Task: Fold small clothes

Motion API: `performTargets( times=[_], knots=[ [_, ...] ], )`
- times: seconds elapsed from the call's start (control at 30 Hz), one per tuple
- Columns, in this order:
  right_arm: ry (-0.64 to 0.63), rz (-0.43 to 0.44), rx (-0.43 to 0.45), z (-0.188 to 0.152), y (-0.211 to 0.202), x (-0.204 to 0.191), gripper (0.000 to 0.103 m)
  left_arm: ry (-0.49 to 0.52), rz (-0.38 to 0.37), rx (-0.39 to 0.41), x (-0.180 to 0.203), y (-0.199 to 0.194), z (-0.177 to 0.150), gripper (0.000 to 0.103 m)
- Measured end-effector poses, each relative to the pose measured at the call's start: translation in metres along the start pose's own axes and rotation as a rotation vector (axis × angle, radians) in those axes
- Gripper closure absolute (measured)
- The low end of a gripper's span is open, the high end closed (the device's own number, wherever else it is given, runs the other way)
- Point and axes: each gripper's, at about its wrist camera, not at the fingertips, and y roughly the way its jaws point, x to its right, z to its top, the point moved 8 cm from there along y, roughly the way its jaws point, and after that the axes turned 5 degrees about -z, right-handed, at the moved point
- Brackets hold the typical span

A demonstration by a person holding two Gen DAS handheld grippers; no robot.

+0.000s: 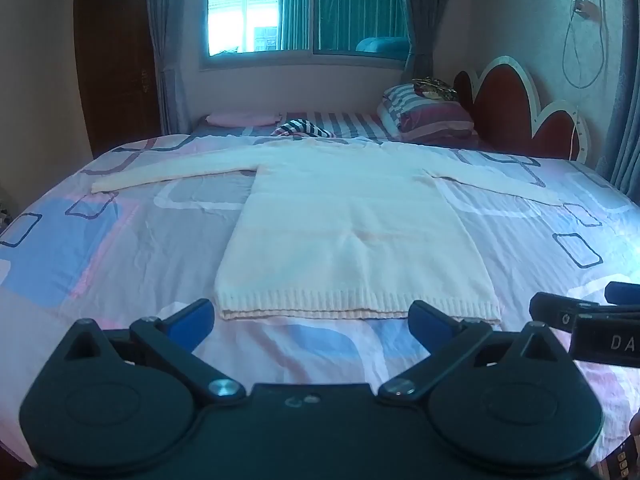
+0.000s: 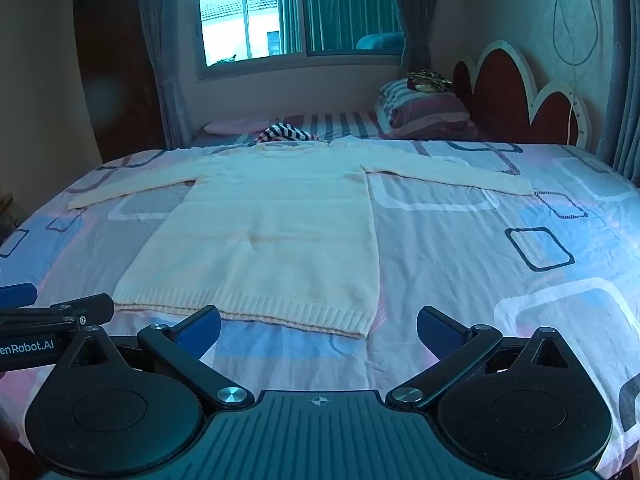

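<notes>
Hovering grippers: the left gripper and right gripper are held spread wide, nothing gripped, just short of the hem, probably so it can be taken.
Sweater: laid flat on the bedsheet, sleeves outspread, likely for folding.
Left view only: the right sleeve's cuff is washed out; the right view shows it.
Beyond: a striped pillow is seen.

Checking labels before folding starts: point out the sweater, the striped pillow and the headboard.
sweater (image 1: 352,236): left wrist view, middle of its body.
striped pillow (image 2: 420,110): right wrist view, its side.
headboard (image 1: 508,108): left wrist view, red panel.
</notes>
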Motion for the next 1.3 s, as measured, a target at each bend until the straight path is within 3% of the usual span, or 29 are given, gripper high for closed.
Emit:
performTargets(
  times=[1.3],
  knots=[
    [0.001,0.014,-0.006,0.000,-0.003,0.007,0.000,-0.001,0.010,-0.008,-0.001,0.001,-0.001,0.000]
  ],
)
